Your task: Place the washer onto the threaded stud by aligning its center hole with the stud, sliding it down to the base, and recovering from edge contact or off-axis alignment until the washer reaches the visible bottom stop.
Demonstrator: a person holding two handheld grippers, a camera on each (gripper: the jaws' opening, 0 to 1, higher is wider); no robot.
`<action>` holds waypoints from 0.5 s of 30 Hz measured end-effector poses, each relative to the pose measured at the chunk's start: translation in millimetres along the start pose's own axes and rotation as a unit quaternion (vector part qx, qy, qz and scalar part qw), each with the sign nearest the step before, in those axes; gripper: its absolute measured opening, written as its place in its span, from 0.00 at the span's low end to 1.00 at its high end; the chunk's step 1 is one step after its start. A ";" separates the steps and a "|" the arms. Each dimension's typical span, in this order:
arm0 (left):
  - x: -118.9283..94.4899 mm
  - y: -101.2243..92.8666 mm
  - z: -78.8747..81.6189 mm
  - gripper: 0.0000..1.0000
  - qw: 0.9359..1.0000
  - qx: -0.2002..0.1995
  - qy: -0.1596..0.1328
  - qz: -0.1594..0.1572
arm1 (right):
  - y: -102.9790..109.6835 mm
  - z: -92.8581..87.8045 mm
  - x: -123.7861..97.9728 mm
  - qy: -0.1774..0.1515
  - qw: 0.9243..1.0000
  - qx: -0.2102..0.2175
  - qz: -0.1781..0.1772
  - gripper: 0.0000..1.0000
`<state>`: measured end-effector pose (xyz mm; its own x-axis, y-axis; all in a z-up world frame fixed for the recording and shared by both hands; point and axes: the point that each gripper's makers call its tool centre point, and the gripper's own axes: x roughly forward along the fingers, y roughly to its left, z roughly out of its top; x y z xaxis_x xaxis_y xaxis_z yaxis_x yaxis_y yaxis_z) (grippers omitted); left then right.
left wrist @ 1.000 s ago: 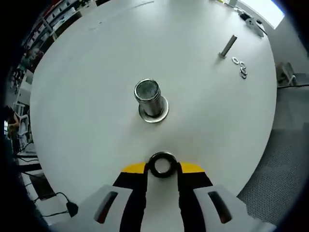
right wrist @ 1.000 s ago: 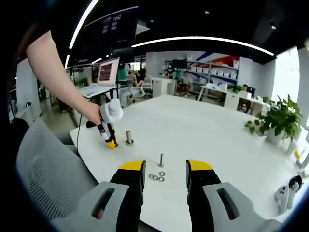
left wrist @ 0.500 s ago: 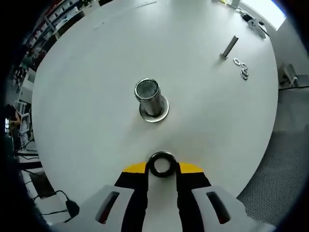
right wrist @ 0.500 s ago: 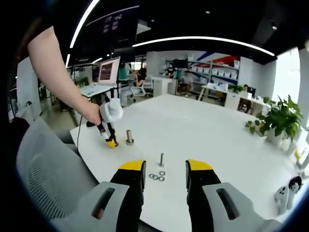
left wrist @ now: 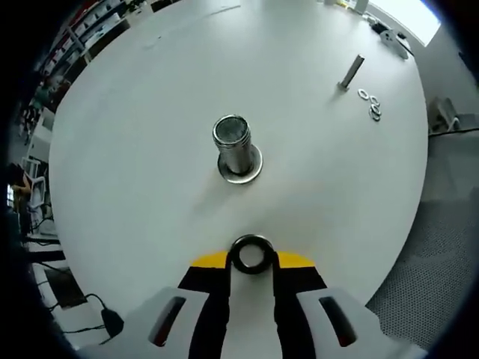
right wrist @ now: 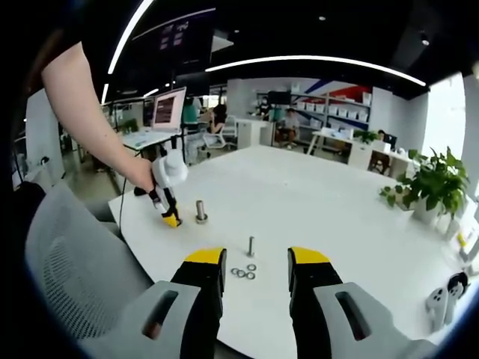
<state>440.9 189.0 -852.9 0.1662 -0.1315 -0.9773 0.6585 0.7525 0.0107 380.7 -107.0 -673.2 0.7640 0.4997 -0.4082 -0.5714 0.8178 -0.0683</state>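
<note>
In the left gripper view, my left gripper is shut on a dark metal washer, held flat between the yellow-tipped jaws. Ahead of it a thick threaded stud stands upright on its round base flange on the white table. The washer is short of the stud and not touching it. In the right gripper view, my right gripper is open above the table edge with nothing between its jaws. The left gripper sits beside the stud there.
A thinner bolt and several loose washers lie on the table. A grey mesh chair stands at the table's left. A potted plant and white controllers are at the right.
The left gripper view has shifted slightly, so the stud now appears a little farther and to the right. The washer stays gripped. The right gripper has not moved.
</note>
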 end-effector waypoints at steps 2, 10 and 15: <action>-4.6 0.7 2.1 0.19 1.000 -0.003 -0.008 0.001 | 0.0 0.2 -0.1 0.000 1.000 0.000 0.000 0.35; -27.1 0.9 16.3 0.19 0.998 0.037 -0.050 0.015 | -0.3 0.0 0.5 0.002 1.000 0.000 0.000 0.35; -40.7 5.7 32.7 0.19 0.996 0.047 -0.078 0.022 | -0.2 0.0 0.6 0.002 1.000 -0.001 0.000 0.35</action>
<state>461.9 177.6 -806.1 0.3026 -0.2041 -0.9310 0.7129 0.6968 0.0789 381.3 -106.8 -673.4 0.7634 0.4979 -0.4115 -0.5715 0.8176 -0.0709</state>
